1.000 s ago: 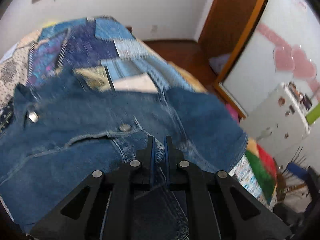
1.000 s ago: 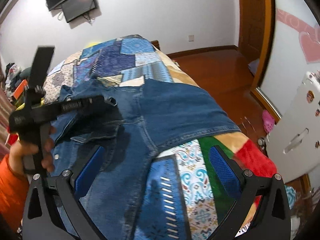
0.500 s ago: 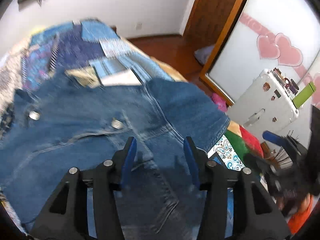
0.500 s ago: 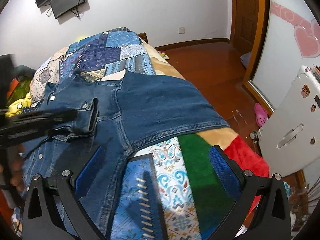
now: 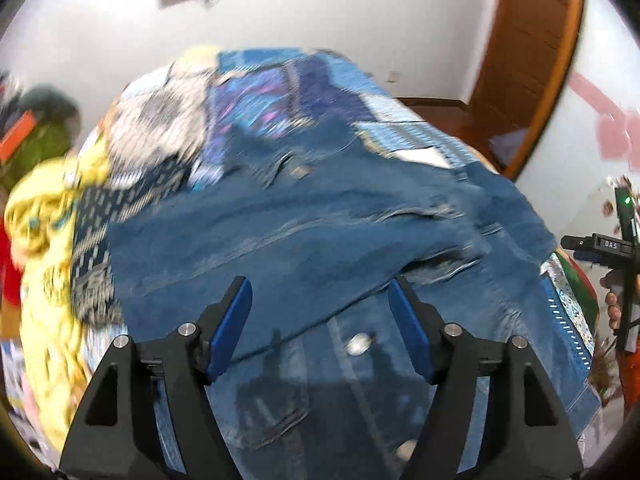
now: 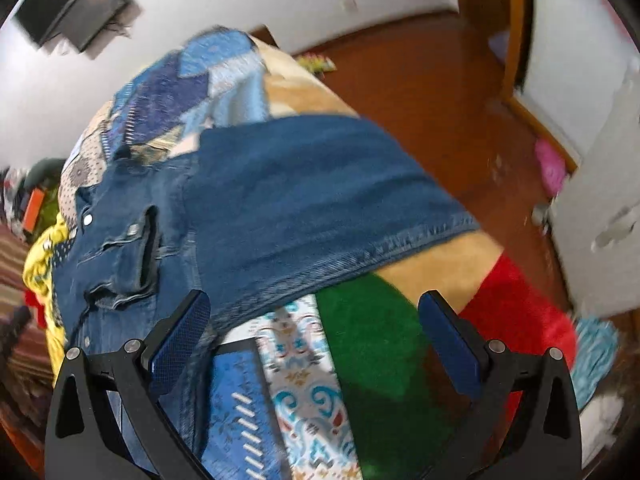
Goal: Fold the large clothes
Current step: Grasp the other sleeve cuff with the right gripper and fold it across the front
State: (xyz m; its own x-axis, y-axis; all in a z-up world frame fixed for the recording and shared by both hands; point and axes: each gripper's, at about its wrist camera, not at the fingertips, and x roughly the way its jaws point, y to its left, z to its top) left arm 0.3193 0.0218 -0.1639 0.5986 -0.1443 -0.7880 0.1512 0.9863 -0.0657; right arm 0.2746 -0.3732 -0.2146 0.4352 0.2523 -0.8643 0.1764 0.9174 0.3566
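Note:
A blue denim jacket [image 5: 320, 232] lies spread on the patchwork bedspread [image 5: 256, 92], one sleeve folded across its body. My left gripper [image 5: 320, 308] hovers over the jacket's front, its jaws opening, with nothing between the blue pads. In the right wrist view the denim jacket [image 6: 304, 200] covers the bed's left and middle, its hem running diagonally. My right gripper [image 6: 316, 328] stands open above that hem and the bedspread [image 6: 360, 336], with nothing held. The right gripper [image 5: 612, 248] also shows at the left wrist view's right edge, in a hand.
A yellow garment [image 5: 44, 240] is heaped at the bed's left side. Wooden floor [image 6: 420, 92], a door frame [image 5: 532, 60] and a white cabinet [image 6: 600, 208] lie to the right of the bed. A dark screen [image 6: 76, 12] hangs on the wall.
My left gripper let go of the denim and its jaws spread; it swung away towards the left over the jacket. The right gripper sank closer to the hem; the left gripper left its view.

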